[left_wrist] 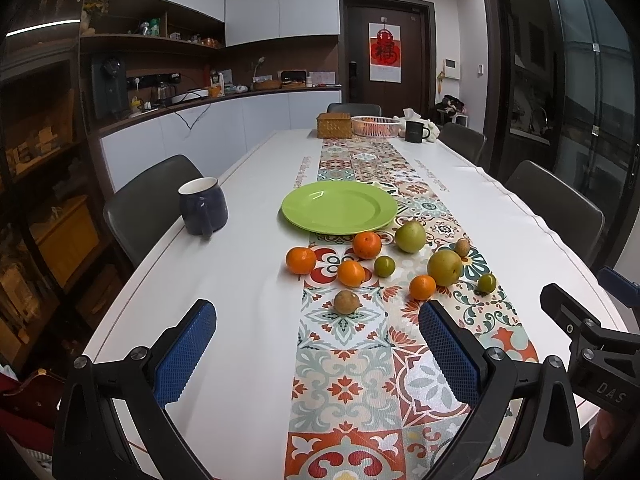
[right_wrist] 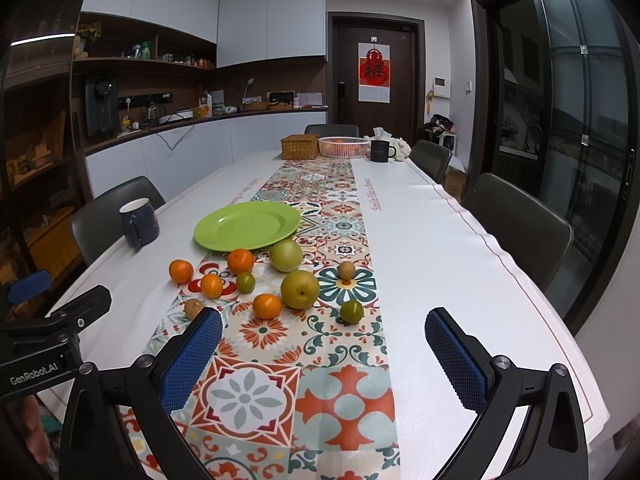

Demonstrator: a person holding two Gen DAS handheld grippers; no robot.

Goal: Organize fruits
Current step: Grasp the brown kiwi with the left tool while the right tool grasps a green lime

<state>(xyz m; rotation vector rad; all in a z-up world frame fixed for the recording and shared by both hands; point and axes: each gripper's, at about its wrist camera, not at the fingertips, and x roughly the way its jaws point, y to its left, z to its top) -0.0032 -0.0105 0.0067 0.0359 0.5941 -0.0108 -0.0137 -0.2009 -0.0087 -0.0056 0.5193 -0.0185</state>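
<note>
Evenly lit from overhead; bright on the white bench (left_wrist: 248, 280) and upper cabinets (right_wrist: 272, 16), dim in the shelving at left and the dark glass door (right_wrist: 580, 120) at right. Soft, short shadows under the fruit and the green plate (left_wrist: 339, 207). Mild sheen on the patterned runner (right_wrist: 320, 240) close to the lens. Thin strip-light reflection on the glass at upper left. Strong fisheye bending of walls and door frames, black vignette in all corners. Sharp in the middle, slightly soft and grainy toward the far end and edges.
</note>
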